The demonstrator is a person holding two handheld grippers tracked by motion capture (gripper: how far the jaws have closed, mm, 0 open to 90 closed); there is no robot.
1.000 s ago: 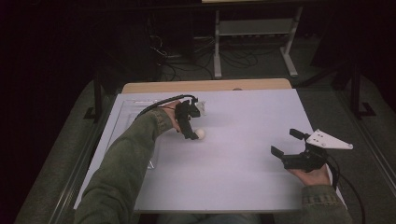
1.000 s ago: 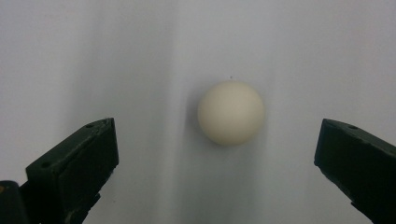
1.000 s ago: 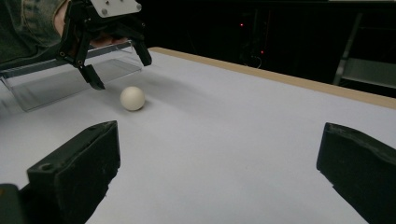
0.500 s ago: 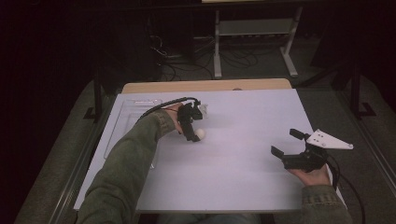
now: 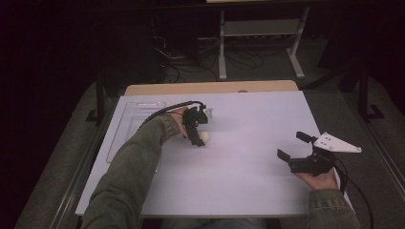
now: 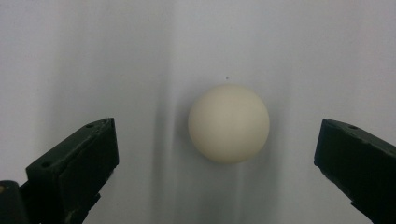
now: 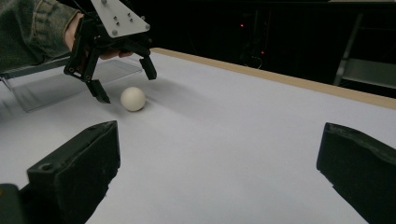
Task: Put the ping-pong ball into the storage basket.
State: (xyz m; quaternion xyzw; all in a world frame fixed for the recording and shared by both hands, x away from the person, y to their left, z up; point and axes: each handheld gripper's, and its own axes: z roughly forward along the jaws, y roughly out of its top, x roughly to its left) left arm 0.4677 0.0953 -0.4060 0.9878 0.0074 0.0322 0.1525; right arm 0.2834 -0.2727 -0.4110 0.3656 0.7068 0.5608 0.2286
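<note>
Tabletop [image 5: 248, 186]: white sheet over a wooden board, tan edge showing along the far side, dark room beyond.

Ball [image 5: 204, 138]: small, cream-white, resting on the tabletop left of centre; from the left gripper view the ball [image 6: 229, 123] lies on the white surface between the two black jaws, touching neither.

Left hand-held gripper [image 5: 197, 134]: held in a hand with a green sleeve, pointed down over the ball, jaws spread wide on either side of it, gripping nothing. In the right gripper view this left hand-held gripper [image 7: 123, 81] hangs just above the ball [image 7: 133, 99], grey three-cornered plate on top.

Right hand-held gripper [image 5: 293, 147]: held low at the right side of the tabletop, well apart from the ball, jaws wide open and empty, grey plate on top, cable trailing toward the near edge.

Clear plastic tray [image 5: 136, 125]: flat on the tabletop at the left, beside the left forearm.

Metal stand [image 5: 258, 33]: on the floor beyond the tabletop, with cables around it.
</note>
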